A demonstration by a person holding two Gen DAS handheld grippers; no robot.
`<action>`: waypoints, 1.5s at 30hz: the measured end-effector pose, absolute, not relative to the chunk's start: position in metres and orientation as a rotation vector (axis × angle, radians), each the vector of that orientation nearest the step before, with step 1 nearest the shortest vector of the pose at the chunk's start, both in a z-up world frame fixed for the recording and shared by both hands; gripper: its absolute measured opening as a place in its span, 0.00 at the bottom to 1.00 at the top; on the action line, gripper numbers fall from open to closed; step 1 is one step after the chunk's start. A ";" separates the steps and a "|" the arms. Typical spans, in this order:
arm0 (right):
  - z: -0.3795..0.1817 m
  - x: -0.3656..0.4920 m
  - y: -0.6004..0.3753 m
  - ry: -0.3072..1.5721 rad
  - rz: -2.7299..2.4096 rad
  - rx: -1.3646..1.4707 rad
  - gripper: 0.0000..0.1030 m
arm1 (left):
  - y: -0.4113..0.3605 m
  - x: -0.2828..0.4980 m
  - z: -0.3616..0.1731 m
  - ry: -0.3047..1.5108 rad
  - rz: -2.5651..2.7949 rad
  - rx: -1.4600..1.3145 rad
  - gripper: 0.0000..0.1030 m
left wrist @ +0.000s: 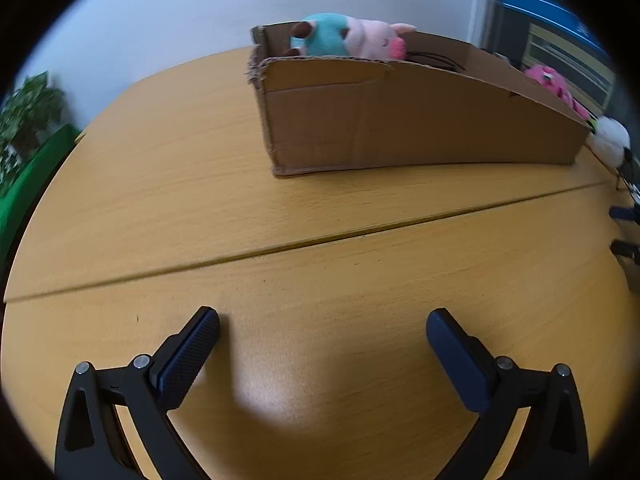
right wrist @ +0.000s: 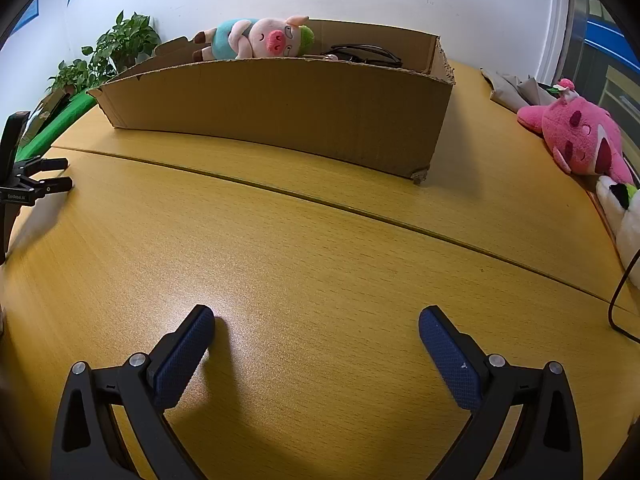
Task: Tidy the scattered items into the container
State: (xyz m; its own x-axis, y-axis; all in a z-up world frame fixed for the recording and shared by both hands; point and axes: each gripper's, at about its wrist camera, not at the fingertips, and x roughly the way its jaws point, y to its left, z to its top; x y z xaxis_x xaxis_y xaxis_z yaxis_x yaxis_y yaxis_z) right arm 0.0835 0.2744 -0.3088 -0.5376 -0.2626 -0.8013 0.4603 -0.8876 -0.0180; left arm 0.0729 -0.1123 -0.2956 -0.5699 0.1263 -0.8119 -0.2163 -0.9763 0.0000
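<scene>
Cardboard box point(right wrist: 280, 108) sits mid-tabletop point(right wrist: 320, 260), pig plush point(right wrist: 260, 38) already inside; pink plush point(right wrist: 580, 140) lies right of it. Both grippers point(left wrist: 322, 330) point(right wrist: 316, 326) hover, fingers spread, empty (right's nearer): I'd approach low, pinch its body.

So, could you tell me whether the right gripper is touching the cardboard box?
Apart. The right wrist view shows the right gripper open over bare table, with a wide stretch of wood between its fingers and the cardboard box.

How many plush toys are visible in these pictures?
3: a pig plush in the cardboard box, a pink plush on the table's right edge, a white plush beside it. The box may hide others.
</scene>
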 end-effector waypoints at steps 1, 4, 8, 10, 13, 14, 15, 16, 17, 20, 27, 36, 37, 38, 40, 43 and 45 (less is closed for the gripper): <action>-0.309 0.084 0.274 0.317 -2.420 1.207 1.00 | -0.113 0.073 -0.296 0.147 2.616 -1.341 1.00; -0.309 0.084 0.272 0.317 -2.420 1.207 1.00 | -0.111 0.070 -0.296 0.146 2.614 -1.343 1.00; -0.309 0.085 0.272 0.317 -2.419 1.207 1.00 | -0.113 0.071 -0.297 0.149 2.612 -1.338 1.00; -0.309 0.085 0.271 0.317 -2.419 1.208 1.00 | -0.113 0.071 -0.297 0.149 2.612 -1.338 1.00; -0.309 0.086 0.270 0.316 -2.419 1.208 1.00 | -0.114 0.071 -0.297 0.150 2.610 -1.337 1.00; -0.309 0.086 0.271 0.316 -2.419 1.208 1.00 | -0.114 0.071 -0.297 0.150 2.610 -1.336 1.00; -0.309 0.086 0.271 0.316 -2.419 1.208 1.00 | -0.114 0.071 -0.297 0.150 2.610 -1.336 1.00; -0.309 0.086 0.270 0.316 -2.419 1.208 1.00 | -0.114 0.071 -0.297 0.151 2.610 -1.335 1.00; -0.309 0.086 0.270 0.316 -2.418 1.209 1.00 | -0.115 0.071 -0.297 0.151 2.609 -1.335 1.00; -0.309 0.086 0.269 0.316 -2.419 1.209 1.00 | -0.115 0.071 -0.297 0.151 2.609 -1.335 1.00; -0.309 0.087 0.268 0.316 -2.418 1.210 1.00 | -0.116 0.071 -0.297 0.152 2.608 -1.334 1.00; -0.308 0.087 0.269 0.316 -2.418 1.212 1.00 | -0.116 0.070 -0.298 0.152 2.607 -1.333 1.00; -0.308 0.087 0.268 0.316 -2.418 1.212 1.00 | -0.116 0.070 -0.298 0.152 2.607 -1.333 1.00; -0.308 0.087 0.268 0.316 -2.418 1.212 1.00 | -0.116 0.070 -0.298 0.152 2.607 -1.333 1.00; -0.308 0.087 0.268 0.316 -2.418 1.212 1.00 | -0.116 0.070 -0.298 0.152 2.607 -1.333 1.00; -0.308 0.087 0.268 0.316 -2.418 1.213 1.00 | -0.116 0.070 -0.298 0.152 2.606 -1.333 1.00; -0.308 0.087 0.268 0.315 -2.418 1.213 1.00 | -0.116 0.070 -0.298 0.152 2.606 -1.333 1.00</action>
